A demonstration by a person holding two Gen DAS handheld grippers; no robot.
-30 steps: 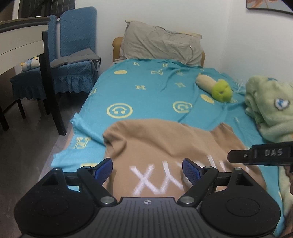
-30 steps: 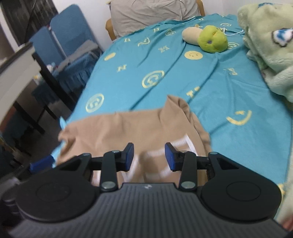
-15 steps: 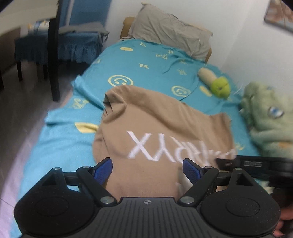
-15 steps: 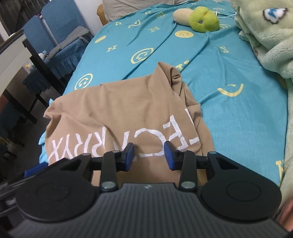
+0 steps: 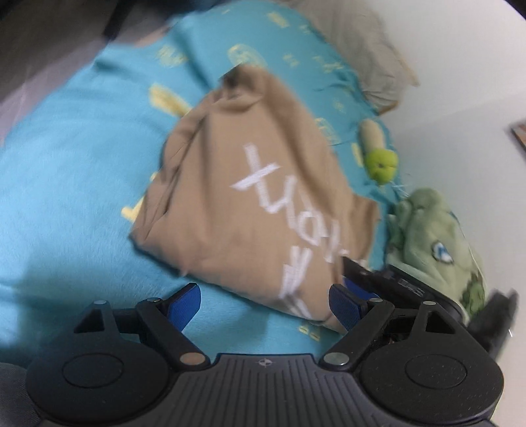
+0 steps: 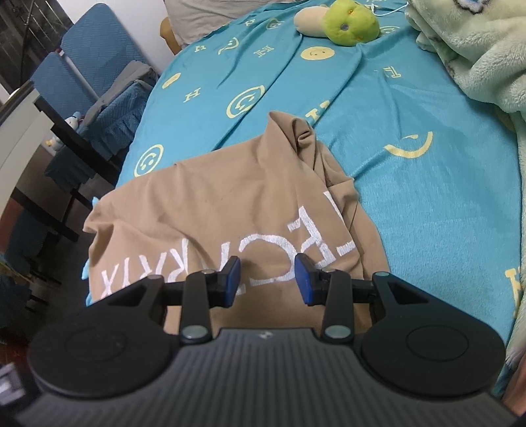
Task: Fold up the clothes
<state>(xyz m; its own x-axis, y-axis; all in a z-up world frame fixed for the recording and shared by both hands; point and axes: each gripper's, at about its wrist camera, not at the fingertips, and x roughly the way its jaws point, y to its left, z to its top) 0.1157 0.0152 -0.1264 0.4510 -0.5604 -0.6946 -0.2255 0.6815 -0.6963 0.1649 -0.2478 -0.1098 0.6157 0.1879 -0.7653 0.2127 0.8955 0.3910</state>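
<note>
On the teal bedspread (image 6: 427, 210) printed with yellow smileys, the tan shirt (image 6: 230, 203) lies spread with its white lettering facing up, one sleeve bunched into a peak at its far right edge. What has changed over the last second is mostly our left side: a second ago the left wrist view looked level up the bed toward the pillow (image 5: 358, 49), and now the whole scene is tilted and smeared with motion, the shirt (image 5: 250, 184) running diagonally across the frame. We have rolled the left gripper (image 5: 264, 303) over and brought it lower and closer to the garment's near hem, its jaws spread wide with nothing between them but the shirt's edge showing beyond the blue pads. The right gripper (image 6: 267, 279) has barely shifted; it hovers over the lettering with its jaws at a narrow gap, and no fabric is pinched. It also shows in the left view as a dark shape at the shirt's right side (image 5: 388, 279). The green plush toy (image 6: 348, 19) and the fluffy green blanket (image 6: 476, 56) sit well clear of the shirt. We judge that no fold has been made yet and that the left side is lining up on the near corner of the hem, so the first pinch looks to be the step in hand. The blur means we cannot tell whether the pads touch cloth.
</note>
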